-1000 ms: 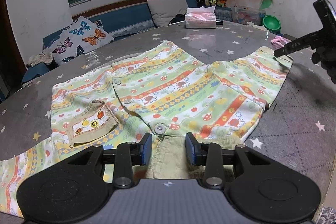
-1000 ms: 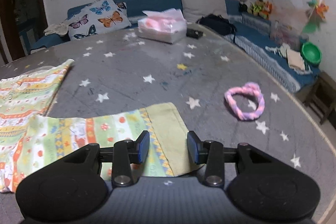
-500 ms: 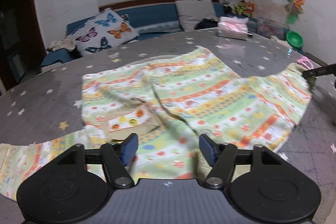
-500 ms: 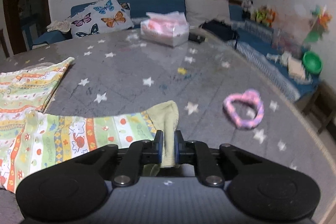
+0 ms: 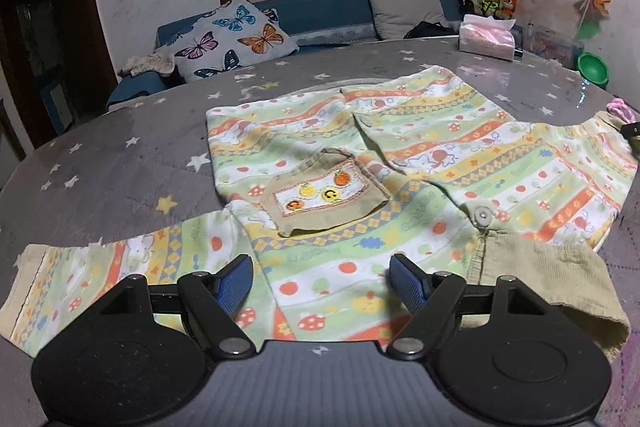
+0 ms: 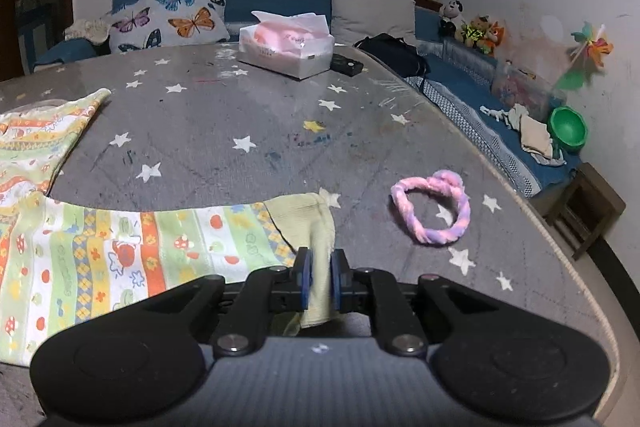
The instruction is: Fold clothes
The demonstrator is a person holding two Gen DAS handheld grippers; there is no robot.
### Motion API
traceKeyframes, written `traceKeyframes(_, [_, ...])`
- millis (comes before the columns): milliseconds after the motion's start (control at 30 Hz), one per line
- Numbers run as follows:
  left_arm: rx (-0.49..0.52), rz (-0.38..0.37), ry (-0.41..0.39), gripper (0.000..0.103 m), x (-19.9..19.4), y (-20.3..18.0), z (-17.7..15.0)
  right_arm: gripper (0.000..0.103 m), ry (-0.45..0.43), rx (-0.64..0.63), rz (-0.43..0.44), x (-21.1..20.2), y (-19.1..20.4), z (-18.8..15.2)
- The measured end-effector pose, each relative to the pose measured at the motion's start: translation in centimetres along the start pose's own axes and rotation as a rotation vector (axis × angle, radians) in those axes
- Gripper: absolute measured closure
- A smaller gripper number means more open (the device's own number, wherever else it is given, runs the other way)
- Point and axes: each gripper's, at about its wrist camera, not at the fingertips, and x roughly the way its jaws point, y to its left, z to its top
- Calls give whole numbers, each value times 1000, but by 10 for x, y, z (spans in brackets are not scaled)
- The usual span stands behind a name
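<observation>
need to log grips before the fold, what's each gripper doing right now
Left gripper: open, jaws just widened, over the patterned shirt, gripping nothing.
Right gripper: shut on the shirt's sleeve cuff.

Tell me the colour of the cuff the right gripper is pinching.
Plain pale yellow-green cuff, shown best in the right wrist view.

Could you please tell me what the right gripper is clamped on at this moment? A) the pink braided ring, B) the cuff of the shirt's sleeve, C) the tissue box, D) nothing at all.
B: the right gripper is shut on the sleeve cuff of the shirt, with the cloth pinched between its pads.
</observation>
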Motion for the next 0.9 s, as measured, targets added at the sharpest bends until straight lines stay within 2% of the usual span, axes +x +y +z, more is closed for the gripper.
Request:
traceKeyframes(100, [-14, 1, -10, 25, -3, 2, 5, 86, -14, -19, -5, -8, 4, 8])
traceKeyframes(200, [-22, -8, -20, 25, -2, -1, 15, 85, -53, -50, 27, -21, 16, 19])
traceKeyframes(367, [-15, -29, -32, 25, 9, -16, 34, 78, -97, -127, 203, -38, 61, 34])
traceKeyframes(500, [2, -33, -28, 25, 23, -26, 45, 77, -98, -204, 355, -38, 112, 48])
traceKeyframes(600, [15, -33, 7, 25, 35, -29, 45, 77, -92, -250, 442, -32, 146, 57])
traceKeyframes(733, [37, -14, 39, 24, 45, -27, 40, 77, -74, -313, 483, -16, 184, 63])
traceKeyframes(900, [20, -5, 38, 25, 42, -14, 42, 77, -33, -335, 479, 10, 204, 71])
